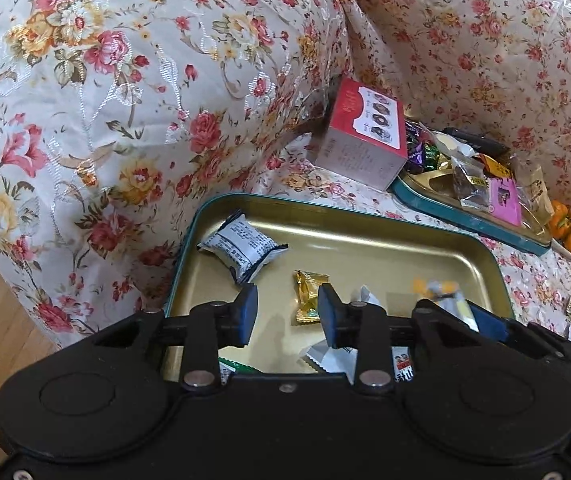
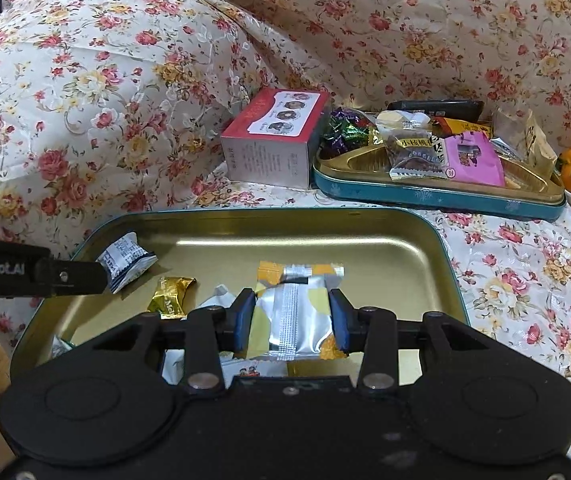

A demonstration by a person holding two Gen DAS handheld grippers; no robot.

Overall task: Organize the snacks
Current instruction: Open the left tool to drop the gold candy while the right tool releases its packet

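Silver-yellow snack packet (image 2: 293, 316) pinched by right gripper (image 2: 292, 320) jaws, left gripper (image 1: 287, 314) jaws spread, empty

bare gold floor across the near tin (image 2: 425, 264) from 12 to 3 o'clock, wrapped snacks (image 2: 125, 260) crowding 9 to 10 o'clock, left hand-held gripper (image 2: 65, 278) reaching in at 9, red box (image 2: 277, 136) and heaped far tin (image 2: 437, 196) blocking 12 to 1
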